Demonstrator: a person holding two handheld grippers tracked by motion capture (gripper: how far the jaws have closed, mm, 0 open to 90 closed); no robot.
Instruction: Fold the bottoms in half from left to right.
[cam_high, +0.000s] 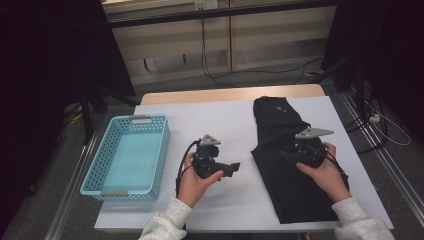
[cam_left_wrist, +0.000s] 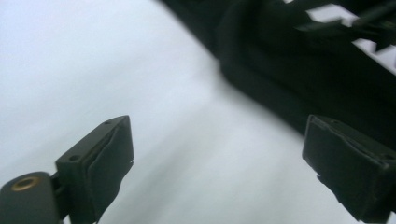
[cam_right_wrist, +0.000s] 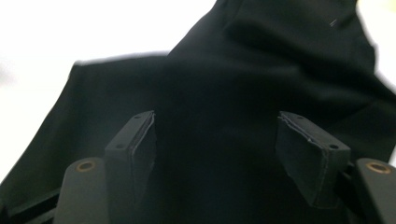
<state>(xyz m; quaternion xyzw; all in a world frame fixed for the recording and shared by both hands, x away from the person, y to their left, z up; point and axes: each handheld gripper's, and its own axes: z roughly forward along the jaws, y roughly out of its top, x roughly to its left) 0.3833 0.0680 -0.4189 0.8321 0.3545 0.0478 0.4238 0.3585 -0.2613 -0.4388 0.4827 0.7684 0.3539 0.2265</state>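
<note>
A black garment lies lengthwise on the right half of the white counter, its far end folded over on itself. The right tool hovers over the garment's middle, jaws spread wide and empty, dark cloth beneath them in the right gripper view. The left tool sits over bare counter just left of the garment, pointing toward it, jaws likewise released. Whether either pad touches the cloth is hard to judge. A turquoise basket stands well to the left.

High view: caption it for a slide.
Two open grippers, left over white table, right over black garment; blue basket at left.
</note>
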